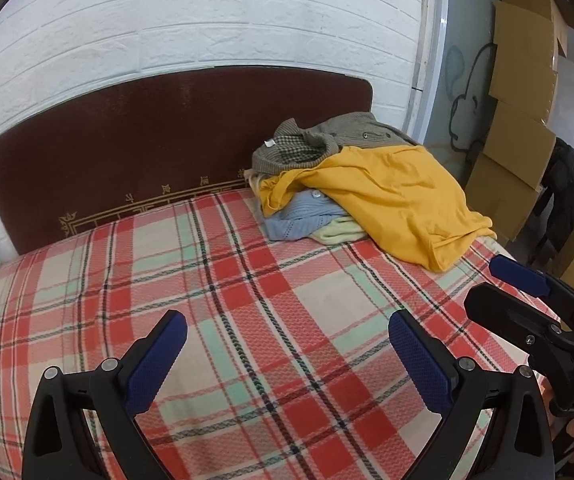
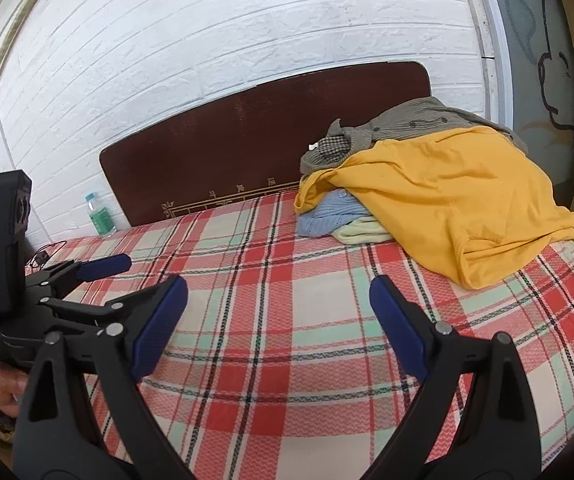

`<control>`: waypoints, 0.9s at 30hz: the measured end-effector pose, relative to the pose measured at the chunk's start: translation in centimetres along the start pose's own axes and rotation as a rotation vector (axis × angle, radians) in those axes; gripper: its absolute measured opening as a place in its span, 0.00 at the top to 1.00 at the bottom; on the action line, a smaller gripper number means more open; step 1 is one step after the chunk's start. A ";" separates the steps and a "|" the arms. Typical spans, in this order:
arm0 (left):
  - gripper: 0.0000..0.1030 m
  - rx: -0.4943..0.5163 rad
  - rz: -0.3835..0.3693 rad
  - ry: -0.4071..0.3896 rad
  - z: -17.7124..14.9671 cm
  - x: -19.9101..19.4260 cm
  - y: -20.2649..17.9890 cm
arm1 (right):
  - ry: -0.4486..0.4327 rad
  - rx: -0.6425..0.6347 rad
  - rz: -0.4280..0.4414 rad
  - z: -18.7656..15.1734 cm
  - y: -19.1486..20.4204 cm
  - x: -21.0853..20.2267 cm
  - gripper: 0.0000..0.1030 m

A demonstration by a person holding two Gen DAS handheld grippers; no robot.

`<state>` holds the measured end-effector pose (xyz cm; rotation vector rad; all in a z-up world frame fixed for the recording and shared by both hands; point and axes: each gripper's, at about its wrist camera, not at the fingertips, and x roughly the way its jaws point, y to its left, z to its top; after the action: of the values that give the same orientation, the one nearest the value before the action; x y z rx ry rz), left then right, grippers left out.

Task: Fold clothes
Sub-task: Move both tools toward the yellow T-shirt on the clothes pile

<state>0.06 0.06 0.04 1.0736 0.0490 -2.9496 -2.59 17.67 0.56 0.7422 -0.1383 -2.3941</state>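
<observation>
Blue-padded left tongs (image 1: 287, 354) and right tongs (image 2: 279, 320) both released; label illegible

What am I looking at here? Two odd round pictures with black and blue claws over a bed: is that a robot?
No robot: a person holds a two-fingered tool in each hand, each carrying a wide-angle camera. One picture looks along the left tool, the other along the right tool. Both are open and hold nothing. Below lies a plaid blanket. Near the headboard sits a pile of clothes with a yellow garment on top, waiting to be folded.
</observation>
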 end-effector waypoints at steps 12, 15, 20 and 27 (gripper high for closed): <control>0.00 -0.028 0.018 -0.017 1.0 2.1 -1.3 | 0.029 0.010 -0.040 0.0 -3.1 1.0 0.10; 0.00 -0.017 0.033 -0.027 1.1 2.3 -1.7 | 0.006 -0.006 -0.043 -0.5 -3.4 1.2 0.10; 0.00 -0.019 0.037 -0.023 1.4 2.8 -1.9 | 0.010 -0.009 -0.042 0.0 -4.2 1.9 0.10; 0.00 -0.006 0.068 -0.026 2.3 3.8 -2.3 | 0.010 -0.014 -0.067 0.8 -6.1 3.3 0.10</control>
<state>-4.36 2.33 -0.56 1.0145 0.0212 -2.9006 -8.44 20.57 -2.03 0.7630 -0.0940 -2.4517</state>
